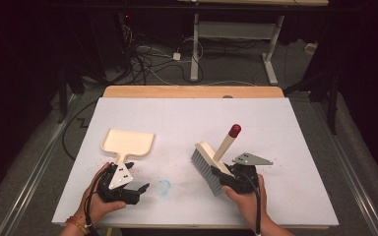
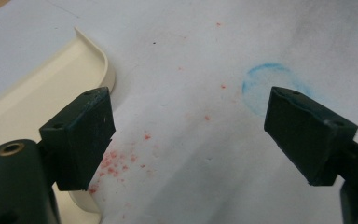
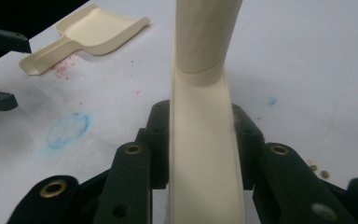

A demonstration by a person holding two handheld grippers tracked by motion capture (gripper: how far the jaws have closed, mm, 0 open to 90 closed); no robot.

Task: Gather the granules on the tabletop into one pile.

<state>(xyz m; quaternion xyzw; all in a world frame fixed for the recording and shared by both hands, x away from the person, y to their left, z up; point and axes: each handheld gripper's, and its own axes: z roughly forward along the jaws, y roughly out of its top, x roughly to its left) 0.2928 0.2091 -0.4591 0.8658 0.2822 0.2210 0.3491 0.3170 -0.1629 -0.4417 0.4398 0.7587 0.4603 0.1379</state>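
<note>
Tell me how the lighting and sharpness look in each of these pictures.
High view: white table brightly lit, surroundings nearly black. Left gripper view: left tongs slightly soft up close, blue ring hazy. Right gripper view: brush close and soft, dustpan fairly crisp.

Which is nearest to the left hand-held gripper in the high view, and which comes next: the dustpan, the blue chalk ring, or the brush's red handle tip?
From the left hand-held gripper:
1. Blue chalk ring, just to its right on the table.
2. Dustpan, behind it, with the handle reaching toward the gripper.
3. Red handle tip of the brush, far right, raised.
</note>
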